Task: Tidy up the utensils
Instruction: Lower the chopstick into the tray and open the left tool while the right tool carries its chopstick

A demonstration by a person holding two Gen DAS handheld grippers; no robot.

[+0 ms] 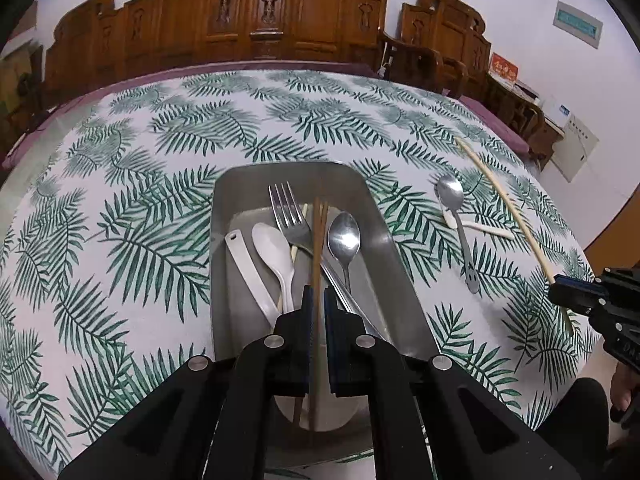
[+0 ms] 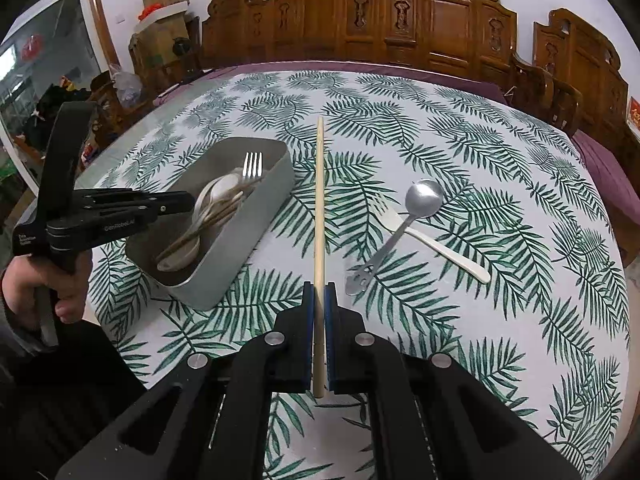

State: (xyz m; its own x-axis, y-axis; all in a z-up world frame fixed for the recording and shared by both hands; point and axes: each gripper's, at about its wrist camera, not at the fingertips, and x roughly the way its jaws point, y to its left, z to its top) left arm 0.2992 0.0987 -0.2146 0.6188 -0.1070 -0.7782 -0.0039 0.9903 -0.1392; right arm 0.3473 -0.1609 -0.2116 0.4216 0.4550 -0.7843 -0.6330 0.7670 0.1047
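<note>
In the left wrist view my left gripper [image 1: 316, 292] is shut on a brown chopstick [image 1: 318, 240] that points forward over the grey box [image 1: 224, 200]. The box holds a metal fork [image 1: 286, 212], a white spoon [image 1: 272, 248], a metal spoon [image 1: 343, 236] and more sticks. My right gripper [image 2: 319, 288] is shut on a pale chopstick [image 2: 319, 200], lifted over the tablecloth to the right of the grey box [image 2: 240, 264]. A metal spoon [image 2: 424, 198] lies across a white plastic fork [image 2: 440, 248] on the cloth further right.
A leaf-print tablecloth [image 2: 480, 140] covers the table, which ends near me and at the right. Carved wooden chairs [image 2: 400, 20] line the far side. A person's hand [image 2: 48, 280] holds the left gripper [image 2: 192, 200] above the box's near end.
</note>
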